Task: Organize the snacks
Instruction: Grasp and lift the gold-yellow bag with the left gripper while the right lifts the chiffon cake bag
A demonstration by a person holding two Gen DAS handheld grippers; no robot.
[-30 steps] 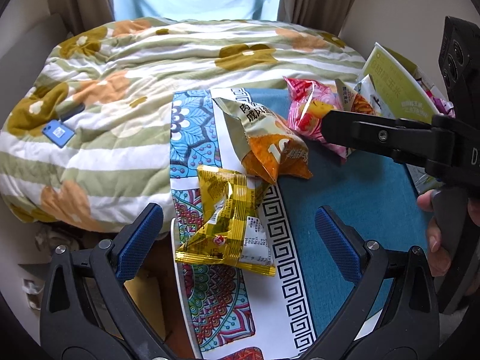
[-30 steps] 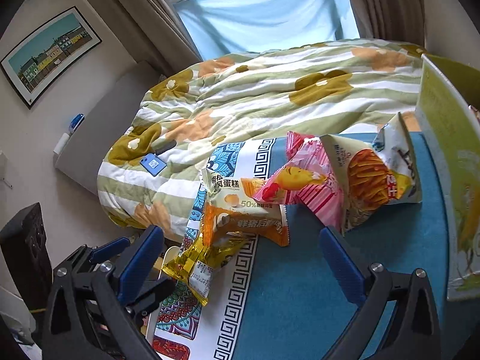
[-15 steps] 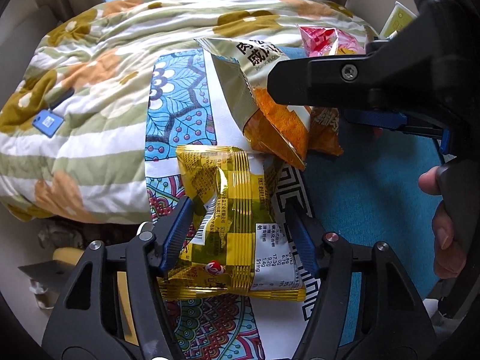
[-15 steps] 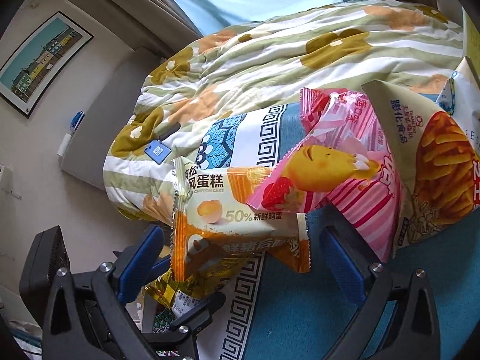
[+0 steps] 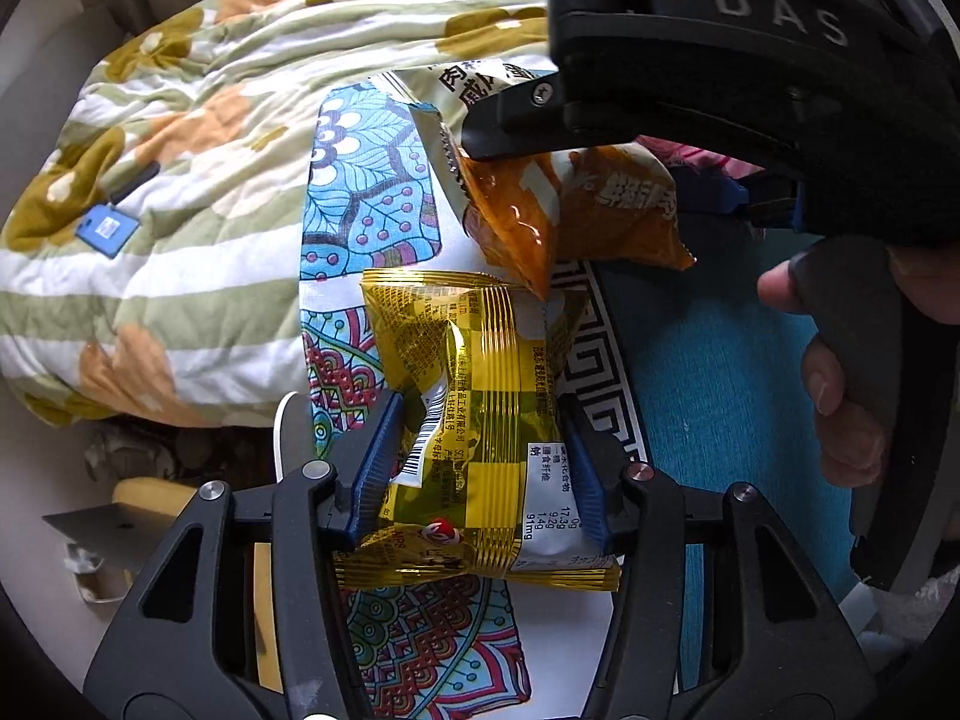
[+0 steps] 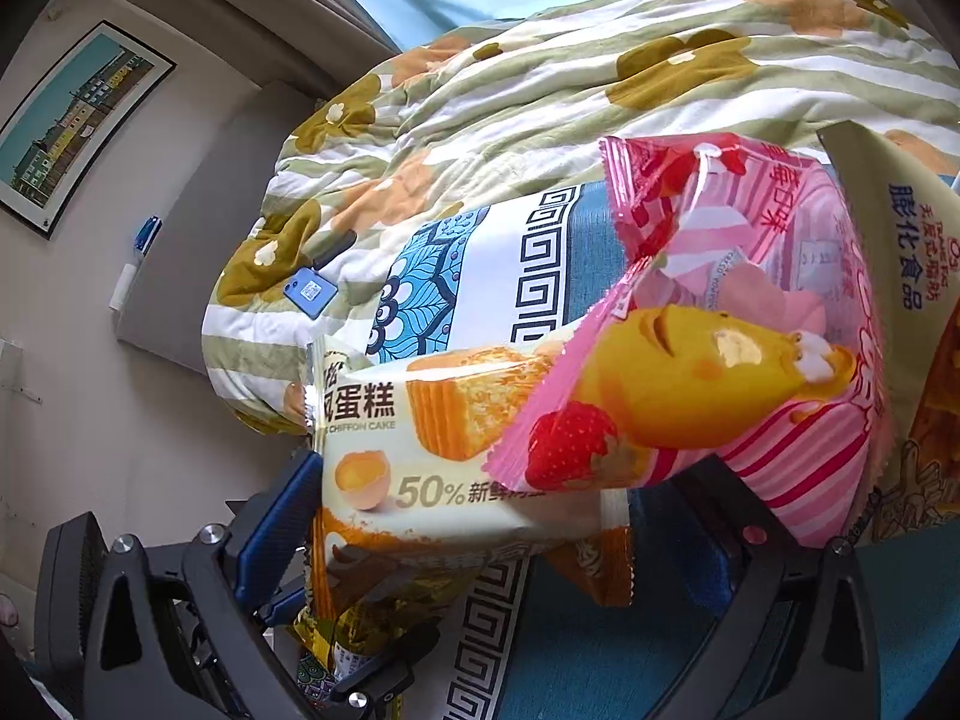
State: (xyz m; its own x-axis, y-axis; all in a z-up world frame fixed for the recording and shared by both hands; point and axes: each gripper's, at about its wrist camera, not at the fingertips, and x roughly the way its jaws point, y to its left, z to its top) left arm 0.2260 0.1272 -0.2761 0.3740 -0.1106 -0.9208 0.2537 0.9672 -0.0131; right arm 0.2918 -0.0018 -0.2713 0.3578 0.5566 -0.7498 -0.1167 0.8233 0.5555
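My left gripper (image 5: 480, 468) is shut on a gold-yellow snack packet (image 5: 480, 420) lying on the patterned cloth (image 5: 366, 180). Just beyond it lies a white-and-orange chiffon cake packet (image 5: 570, 204), also in the right wrist view (image 6: 432, 456). My right gripper (image 6: 498, 516) is open, its blue pads on either side of the cake packet; its black body (image 5: 750, 60) crosses the top right of the left wrist view. A pink strawberry packet (image 6: 720, 330) overlaps the cake packet. A crisps bag (image 6: 900, 240) lies at the right edge.
A green-striped floral quilt (image 5: 180, 150) covers the bed behind the table, with a blue phone (image 6: 309, 291) on it. The teal tablecloth (image 5: 720, 372) spreads to the right. A framed picture (image 6: 72, 126) hangs on the left wall.
My left gripper has moved forward and closed on the gold packet. My right gripper has moved in towards the cake packet, which now sits between its open fingers.
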